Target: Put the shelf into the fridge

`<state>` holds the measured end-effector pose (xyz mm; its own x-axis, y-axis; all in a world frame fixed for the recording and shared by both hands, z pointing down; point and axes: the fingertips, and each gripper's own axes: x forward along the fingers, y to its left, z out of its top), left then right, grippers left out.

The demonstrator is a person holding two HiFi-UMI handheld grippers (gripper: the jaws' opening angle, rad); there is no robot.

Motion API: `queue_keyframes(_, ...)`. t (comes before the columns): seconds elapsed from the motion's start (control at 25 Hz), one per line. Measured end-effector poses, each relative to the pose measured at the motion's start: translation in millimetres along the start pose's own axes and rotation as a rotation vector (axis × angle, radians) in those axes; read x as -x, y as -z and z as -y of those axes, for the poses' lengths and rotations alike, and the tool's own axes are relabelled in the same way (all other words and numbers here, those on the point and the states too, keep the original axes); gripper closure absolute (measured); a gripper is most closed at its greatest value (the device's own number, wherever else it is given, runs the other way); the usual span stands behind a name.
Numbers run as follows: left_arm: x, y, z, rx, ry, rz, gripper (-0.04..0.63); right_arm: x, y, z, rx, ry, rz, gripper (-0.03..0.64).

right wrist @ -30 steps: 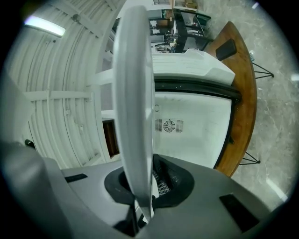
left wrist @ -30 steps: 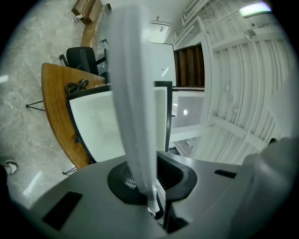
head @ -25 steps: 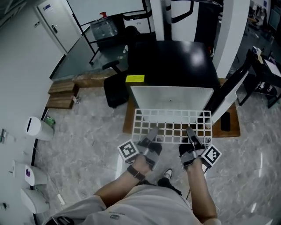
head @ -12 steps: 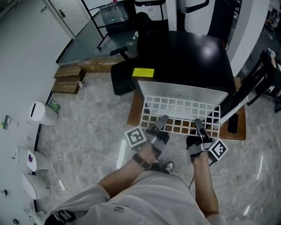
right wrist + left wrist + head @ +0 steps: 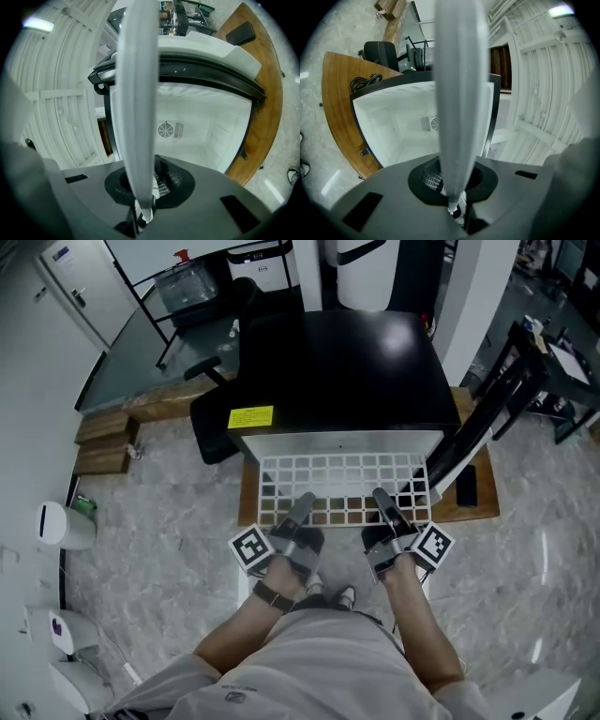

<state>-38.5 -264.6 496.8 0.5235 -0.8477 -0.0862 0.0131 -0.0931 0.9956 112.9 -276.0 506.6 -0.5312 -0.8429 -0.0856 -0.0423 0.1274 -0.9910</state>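
Firmly, both tongs are clamped on the shelf [image 5: 342, 479]. The left tongs [image 5: 302, 506] and right tongs [image 5: 382, 499] each pinch its near edge, one on each half, with their marker cubes lying just behind them. The shelf is a flat, white wire grid of square cells. It is held roughly level, its long axis running crosswise from one pair of tongs to the other and its far edge pointing away from them. In each gripper view it shows edge-on as a pale, smooth bar [image 5: 457, 93] rising from between the closed jaws.

Just beyond the tongs stands the fridge [image 5: 337, 362], a boxy unit with a glossy black top. Its opening faces them and the shelf's far edge sits at its mouth. The fridge's inside [image 5: 206, 126] is smooth white plastic with a round fan grille [image 5: 165, 129] on the back wall. Its door [image 5: 469, 451] stands swung open beyond the right tongs. A wooden board [image 5: 480, 512] lies beneath the fridge, on a grey marbled floor [image 5: 169, 512].
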Motion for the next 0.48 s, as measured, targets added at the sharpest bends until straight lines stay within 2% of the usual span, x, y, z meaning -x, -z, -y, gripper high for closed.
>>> queue_keyframes(0.16, 1.7, -2.0, -2.8, -0.014, -0.006, -0.004, 0.568, 0.7, 1.4, 2.5, -0.018, 0.015, 0.001, 0.569)
queue_keyframes(0.28, -4.6, 0.6, -1.7, -0.03, 0.025, -0.026, 0.568, 5.0, -3.7, -0.2, -0.018, 0.03, 0.01, 0.569)
queue_keyframes(0.48, -3.9, 1.0, 0.1, 0.001, 0.01, -0.016, 0.568, 2.3, -4.1, 1.6, -0.026, 0.017, 0.025, 0.569)
